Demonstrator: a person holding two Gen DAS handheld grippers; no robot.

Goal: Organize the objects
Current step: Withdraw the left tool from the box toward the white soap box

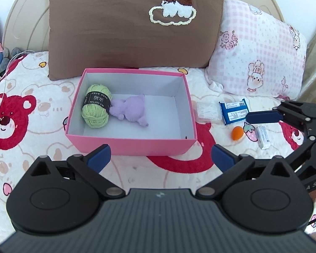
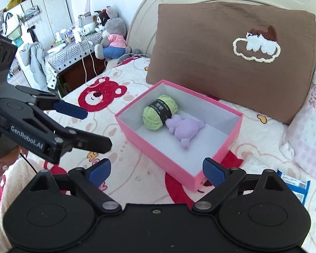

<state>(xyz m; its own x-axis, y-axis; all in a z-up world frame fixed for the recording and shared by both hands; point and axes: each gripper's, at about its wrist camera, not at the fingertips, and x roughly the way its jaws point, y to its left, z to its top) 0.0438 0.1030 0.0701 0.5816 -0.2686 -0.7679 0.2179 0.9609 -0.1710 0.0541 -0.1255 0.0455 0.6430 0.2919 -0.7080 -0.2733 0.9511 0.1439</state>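
Inside the pink rectangular cardboard box (image 1: 131,145), a fuzzy green yarn ball (image 1: 97,105) touches a soft lilac plush toy (image 1: 132,110); before the box, left gripper (image 1: 160,156) and right gripper (image 2: 157,171) gape wide, empty.

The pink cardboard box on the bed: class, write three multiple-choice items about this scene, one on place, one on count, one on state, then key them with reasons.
1. Where does the green yarn ball lie?
A. Inside the pink cardboard box
B. On the brown pillow
C. Beside the orange egg-shaped toy

2. How many things are in the box?
A. None
B. Two
C. Four

3. How is the left claw?
A. Shut on the yarn
B. Shut on nothing
C. Open, holding nothing

Key:
1 A, it rests against the box's left inner wall.
2 B, only the yarn and the lilac plush toy.
3 C, its blue pads stand wide apart with nothing between.
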